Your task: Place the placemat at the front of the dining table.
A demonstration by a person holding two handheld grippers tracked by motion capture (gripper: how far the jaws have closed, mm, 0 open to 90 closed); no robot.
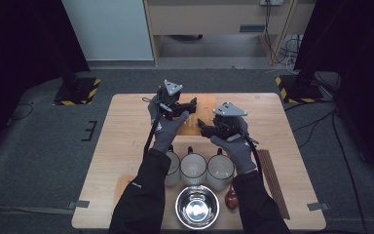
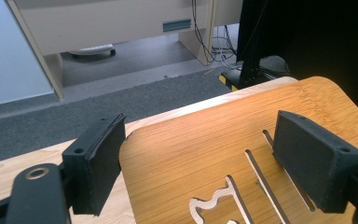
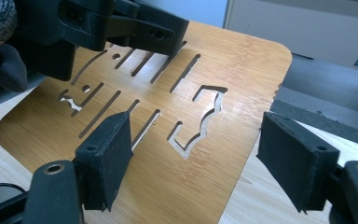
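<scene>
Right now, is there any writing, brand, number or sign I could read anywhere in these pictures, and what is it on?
No readable text anywhere.
Bamboo board: only cut-out slots and shapes, no letters.
Three white mugs: plain as far as they show.
Steel bowl: no marking visible.
Black sleeve: a tiny pale mark, too small to read.
Yellow-and-black striped stand feet: warning stripes, no words.

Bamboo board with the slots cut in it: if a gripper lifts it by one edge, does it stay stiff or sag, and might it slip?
The bamboo board looks like a thin rigid panel, so it probably stays stiff. Its many cut-outs suggest it is light. It lies flat on the table, so getting a jaw under an edge looks awkward, and its smooth sheen hints it may slide when pushed.
</scene>
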